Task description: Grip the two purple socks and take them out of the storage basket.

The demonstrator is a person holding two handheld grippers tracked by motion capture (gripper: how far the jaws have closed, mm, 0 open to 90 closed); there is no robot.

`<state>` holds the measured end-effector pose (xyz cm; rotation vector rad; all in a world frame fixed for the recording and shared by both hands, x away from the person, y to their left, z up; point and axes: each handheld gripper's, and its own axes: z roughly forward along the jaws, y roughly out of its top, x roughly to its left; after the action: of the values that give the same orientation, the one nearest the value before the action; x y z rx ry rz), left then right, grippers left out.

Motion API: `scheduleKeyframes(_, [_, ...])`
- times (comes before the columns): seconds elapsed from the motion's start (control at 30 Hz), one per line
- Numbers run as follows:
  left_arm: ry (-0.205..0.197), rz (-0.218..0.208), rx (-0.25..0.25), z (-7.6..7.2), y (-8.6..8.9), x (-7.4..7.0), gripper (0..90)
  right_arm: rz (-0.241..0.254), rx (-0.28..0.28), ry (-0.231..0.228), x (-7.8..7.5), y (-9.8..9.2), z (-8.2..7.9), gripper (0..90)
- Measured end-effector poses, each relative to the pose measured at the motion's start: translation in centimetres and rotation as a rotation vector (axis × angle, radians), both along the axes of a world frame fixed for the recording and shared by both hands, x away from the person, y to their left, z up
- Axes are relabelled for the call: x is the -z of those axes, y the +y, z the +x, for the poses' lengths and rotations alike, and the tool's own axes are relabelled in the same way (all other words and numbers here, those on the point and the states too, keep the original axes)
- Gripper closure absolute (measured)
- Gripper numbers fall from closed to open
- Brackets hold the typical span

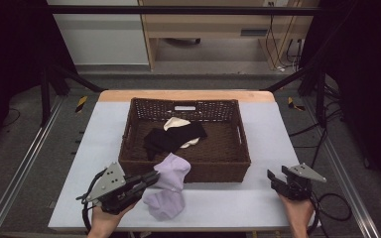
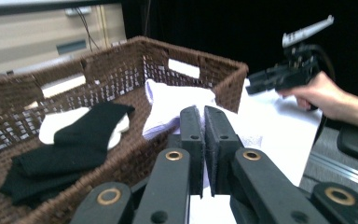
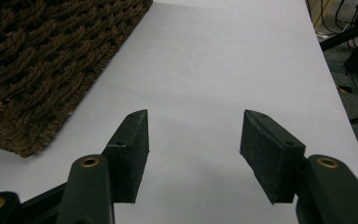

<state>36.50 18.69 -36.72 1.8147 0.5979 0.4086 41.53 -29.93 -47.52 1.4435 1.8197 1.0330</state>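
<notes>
While the left claw (image 1: 151,178) pinched the lavender sock (image 1: 170,186), draped lengthwise over the basket (image 1: 197,170) rim onto the bench (image 1: 238,203), the right claw (image 1: 276,179) waited spread, well apart.

The left gripper (image 2: 203,122) rises from the bottom edge with its two black jaws pressed together on a pale lilac sock (image 2: 175,105); the sock drapes over the near rim of a brown woven basket (image 2: 121,56); inside the basket, to the left, a black sock (image 2: 70,149) lies across a white sock (image 2: 58,123); at the far right, a hand (image 2: 324,93) holds the other gripper (image 2: 251,85) above the white table surface (image 2: 284,135); its jaw state is unclear.
</notes>
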Motion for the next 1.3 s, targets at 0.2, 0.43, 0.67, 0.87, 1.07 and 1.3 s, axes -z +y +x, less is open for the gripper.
scheduleKeyframes(0.2, [0.061,0.035,0.019,0.3,-0.8,1.9,86.1,-0.004,-0.006,0.001,0.0,0.0,0.0,42.2])
scheduleKeyframes(0.43, [0.121,0.098,0.034,0.8,-2.0,4.4,86.1,-0.004,-0.008,0.004,0.1,0.1,0.0,42.2])
scheduleKeyframes(0.67, [0.175,0.140,0.037,1.4,-2.7,6.4,85.7,-0.006,-0.014,0.013,0.1,0.2,0.1,42.1])
scheduleKeyframes(0.87, [0.195,0.156,0.034,1.9,-2.7,7.1,83.7,-0.012,-0.019,0.021,0.2,0.3,0.2,41.7])
scheduleKeyframes(1.07, [0.172,0.133,0.010,1.8,-2.4,7.0,64.9,-0.018,-0.021,0.021,0.3,0.3,0.2,41.4])
scheduleKeyframes(1.3, [0.139,0.103,-0.071,1.7,-1.2,6.2,46.9,-0.016,-0.019,0.023,0.3,0.4,0.2,40.5])
